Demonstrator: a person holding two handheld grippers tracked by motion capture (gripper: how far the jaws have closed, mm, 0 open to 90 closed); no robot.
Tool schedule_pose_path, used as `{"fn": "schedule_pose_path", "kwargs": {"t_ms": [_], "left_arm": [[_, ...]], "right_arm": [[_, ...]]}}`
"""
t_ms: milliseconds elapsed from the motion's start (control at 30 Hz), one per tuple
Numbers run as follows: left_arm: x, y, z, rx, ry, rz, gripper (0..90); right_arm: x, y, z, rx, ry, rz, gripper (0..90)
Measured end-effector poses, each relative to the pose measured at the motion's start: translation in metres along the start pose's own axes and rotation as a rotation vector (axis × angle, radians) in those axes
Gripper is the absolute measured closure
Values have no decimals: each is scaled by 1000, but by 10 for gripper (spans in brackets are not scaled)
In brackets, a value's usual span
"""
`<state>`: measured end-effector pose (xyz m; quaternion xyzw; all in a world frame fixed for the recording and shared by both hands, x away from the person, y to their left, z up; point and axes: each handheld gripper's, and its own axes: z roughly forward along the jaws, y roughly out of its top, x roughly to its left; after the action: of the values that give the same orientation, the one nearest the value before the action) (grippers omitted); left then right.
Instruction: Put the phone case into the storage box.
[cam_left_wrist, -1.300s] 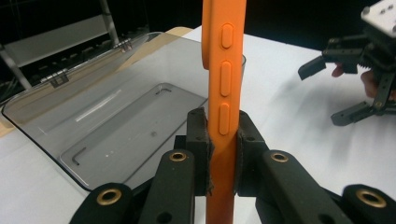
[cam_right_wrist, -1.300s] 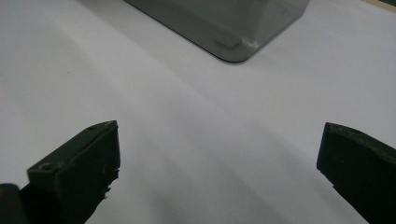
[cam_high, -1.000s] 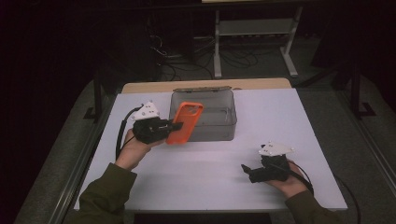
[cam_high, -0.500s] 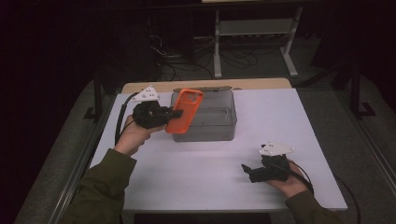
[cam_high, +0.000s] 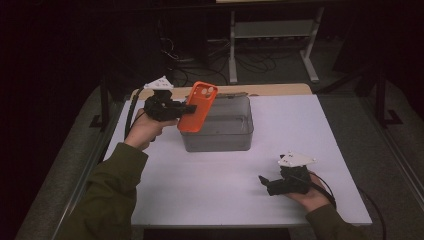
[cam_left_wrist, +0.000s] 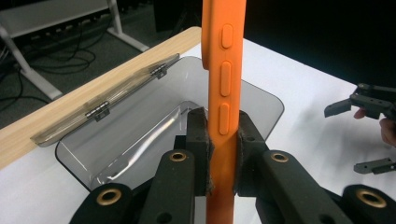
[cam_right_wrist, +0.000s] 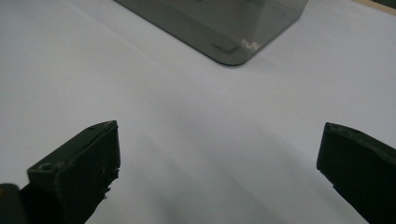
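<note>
An orange phone case (cam_high: 198, 106) is held upright and slightly tilted over the left end of a smoky clear plastic box (cam_high: 220, 126). My left gripper (cam_high: 181, 111) is shut on the case's lower edge. From the left gripper view, both pads (cam_left_wrist: 200, 140) squeeze the orange phone case (cam_left_wrist: 225, 88) edge-on, above the open box (cam_left_wrist: 154, 130) whose hinged lid lies folded back. My right gripper (cam_high: 264, 184) rests low on the table at the front right, open. Its jaws stand wide apart in the right gripper view, nothing between them, and point toward a corner of the box (cam_right_wrist: 233, 32).
The white table (cam_high: 300, 125) has a wooden strip (cam_high: 280, 89) along its far edge. Beyond it, on the dark floor, stand a metal rack (cam_high: 272, 35) and loose cables. The right gripper (cam_left_wrist: 369, 105) shows far off in the left gripper view.
My left gripper has carried the orange case up and away from me, from the box's front left to above its left end. The right gripper has stayed put.
</note>
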<state>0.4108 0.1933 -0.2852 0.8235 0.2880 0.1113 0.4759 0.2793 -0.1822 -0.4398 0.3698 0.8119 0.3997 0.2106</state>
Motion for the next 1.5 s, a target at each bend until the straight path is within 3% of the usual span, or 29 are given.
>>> {"fn": "schedule_pose_path", "kwargs": {"t_ms": [267, 533, 1033, 1500], "left_arm": [[9, 17, 12, 77, 23, -31, 796], [20, 27, 30, 187, 50, -59, 796], [33, 30, 61, 371, 89, -137, 795], [44, 21, 85, 479, 130, -240, 794]], "right_arm": [[0, 0, 0, 0, 3, 1, 0], [0, 0, -1, -6, 9, 3, 0], [0, 1, -1, -8, 8, 5, 0], [0, 1, -2, -14, 14, 11, 0]]}}
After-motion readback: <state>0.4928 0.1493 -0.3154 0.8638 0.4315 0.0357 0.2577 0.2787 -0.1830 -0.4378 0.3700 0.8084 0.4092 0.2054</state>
